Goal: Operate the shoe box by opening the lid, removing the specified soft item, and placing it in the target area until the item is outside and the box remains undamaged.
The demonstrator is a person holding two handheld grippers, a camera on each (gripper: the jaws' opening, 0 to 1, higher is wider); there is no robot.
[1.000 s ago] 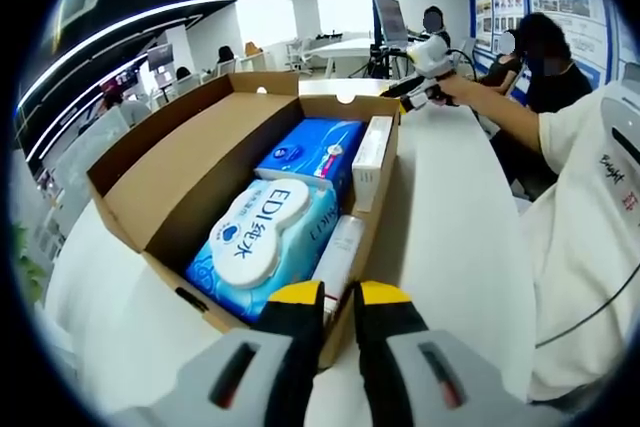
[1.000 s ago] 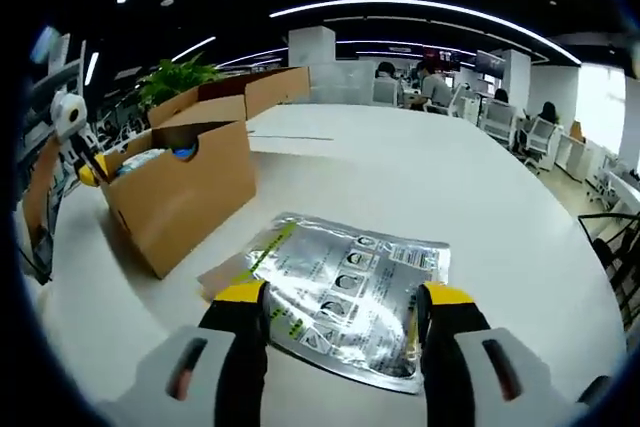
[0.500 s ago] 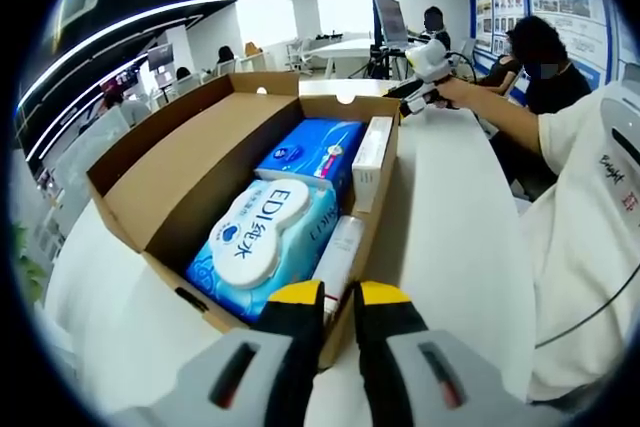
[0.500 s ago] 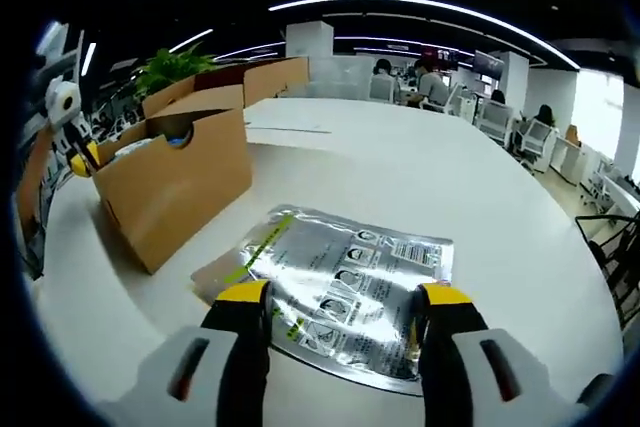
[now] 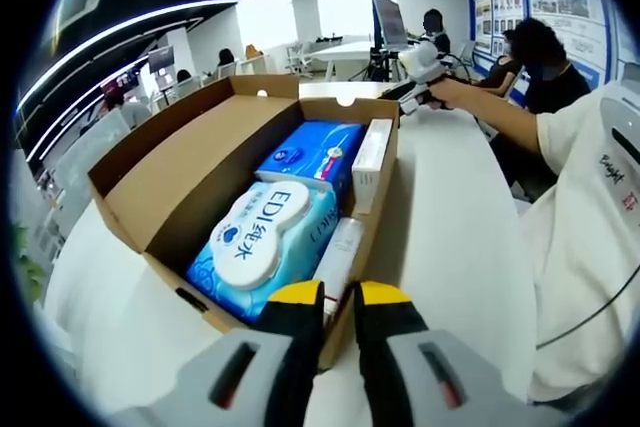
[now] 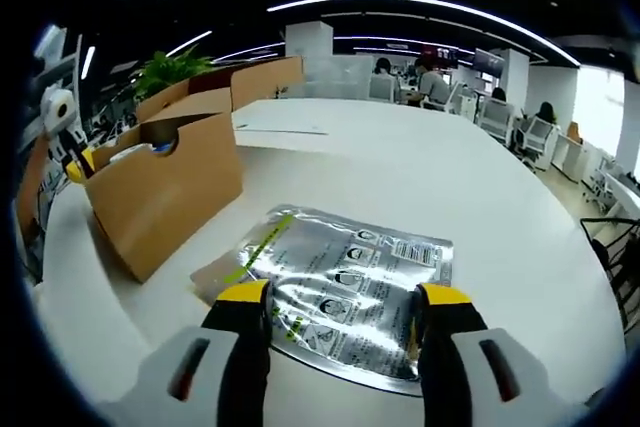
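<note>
Left gripper (image 5: 336,299): yellow-tipped jaws nearly together, gripping the box (image 5: 160,182) near wall. Right gripper (image 6: 342,302): jaws wide apart, empty, beyond the box's far end, on the person's outstretched arm (image 5: 500,112).

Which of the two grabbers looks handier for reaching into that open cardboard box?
Left, probably. The left gripper sits shut right at the shoe box wall, beside the wipes pack. The right gripper hangs open over the silver pouch, away from the box.
</note>
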